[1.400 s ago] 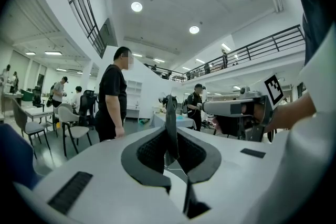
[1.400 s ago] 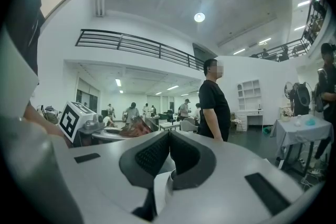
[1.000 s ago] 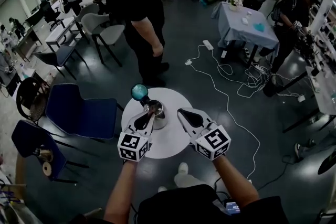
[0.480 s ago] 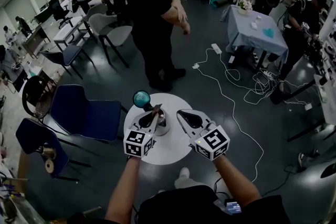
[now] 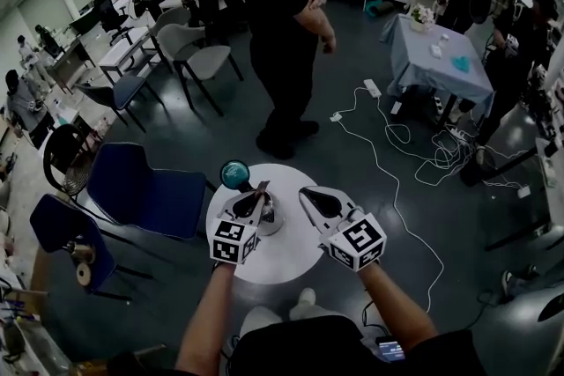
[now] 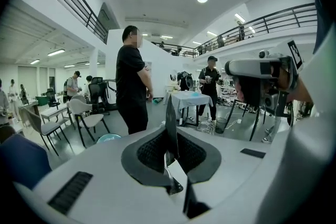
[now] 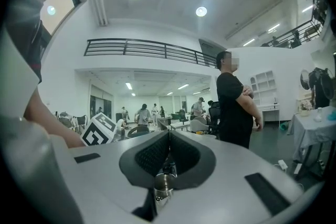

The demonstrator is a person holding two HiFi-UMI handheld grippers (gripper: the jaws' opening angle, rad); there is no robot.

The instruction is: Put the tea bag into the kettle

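While the tea bag (image 5: pixel 262 188) is clamped upright between the jaws of the left gripper (image 5: pixel 254 198), it is held over the open kettle (image 5: pixel 267 216) on the round table (image 5: pixel 291 253). The right gripper (image 5: pixel 306 192) is seen closed and empty, just beside the kettle.

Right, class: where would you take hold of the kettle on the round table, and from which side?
Probably its rim, from above on the right. The kettle stands upright with its mouth open, and the left gripper holds the tea bag over its left side; no handle can be made out.
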